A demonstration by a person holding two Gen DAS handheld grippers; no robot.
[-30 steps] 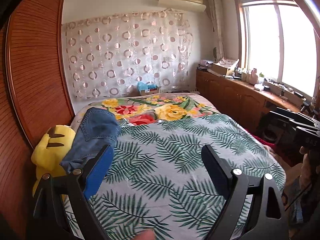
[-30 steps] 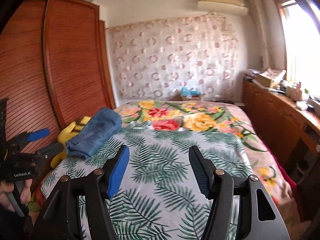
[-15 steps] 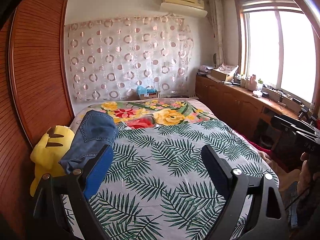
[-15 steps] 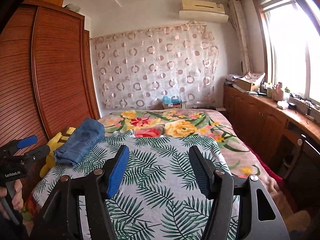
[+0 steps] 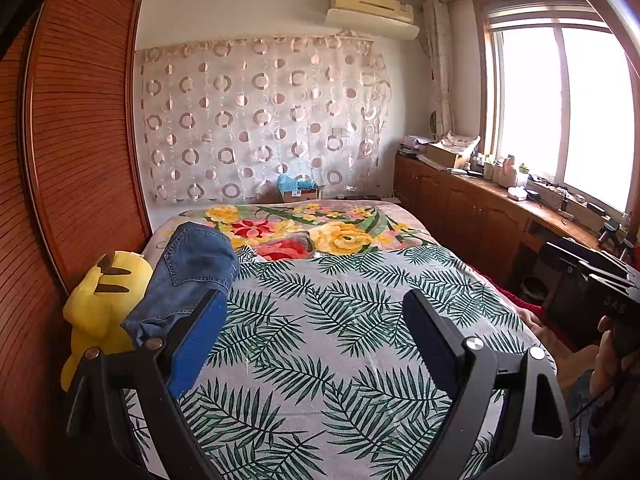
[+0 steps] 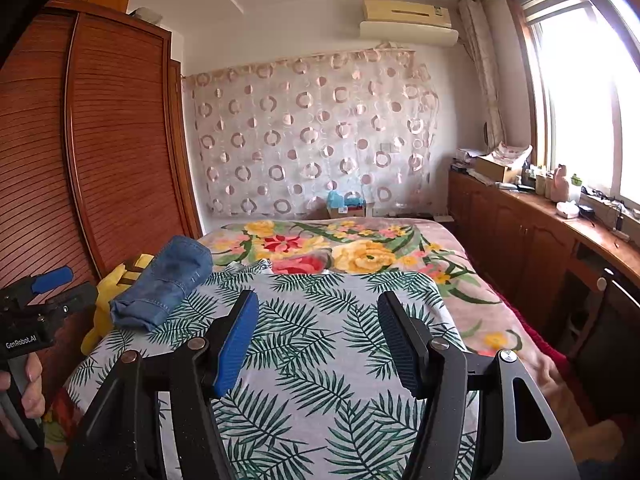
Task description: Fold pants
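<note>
Folded blue denim pants (image 5: 188,276) (image 6: 164,280) lie in a compact stack at the left side of the bed, on the leaf-print cover (image 5: 320,320) (image 6: 320,340) beside a yellow plush toy. My left gripper (image 5: 312,320) hovers above the bed's near part, open, nothing between its fingers; the pants sit just beyond its left fingertip. My right gripper (image 6: 318,316) is open too and holds nothing, with the pants well off to its left. Each hand-held gripper shows at the edge of the other's view.
A yellow plush toy (image 5: 104,304) (image 6: 116,292) leans against the wooden slatted wardrobe (image 5: 80,160) on the left. A flowered blanket (image 5: 312,228) covers the bed's far end. A wooden counter (image 5: 500,208) with clutter runs under the window on the right. A person's hand (image 6: 24,392) grips the left tool.
Both views have tilted upward and drawn back slightly, showing more ceiling and wall. The pants have stayed in place and both grippers have kept the same opening.
</note>
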